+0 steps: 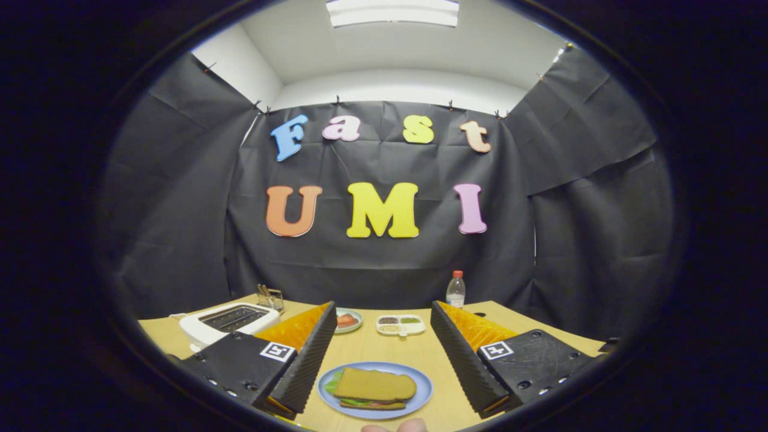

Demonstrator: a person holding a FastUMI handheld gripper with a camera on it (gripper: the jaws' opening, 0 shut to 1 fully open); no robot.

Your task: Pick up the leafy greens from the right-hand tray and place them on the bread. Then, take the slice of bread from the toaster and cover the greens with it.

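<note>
Gripper (384,360) wide apart, empty. Bread (374,384) over greens (332,382) on plate (425,390) between fingers, long axis crosswise.

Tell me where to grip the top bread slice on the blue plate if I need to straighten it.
Judging by its pose, take the top bread slice across its shorter width, coming down from above. It lies flat on the greens in the blue plate, long side crossways, so its edges are free. The gripper has its fingers open, with the plate between them.

Wooden table (384,351) | small plate (348,320) stood far back | compartment dish (400,324) sat beside it | bottle (455,290) near cloth wall | wire holder (271,297) at rear
</note>
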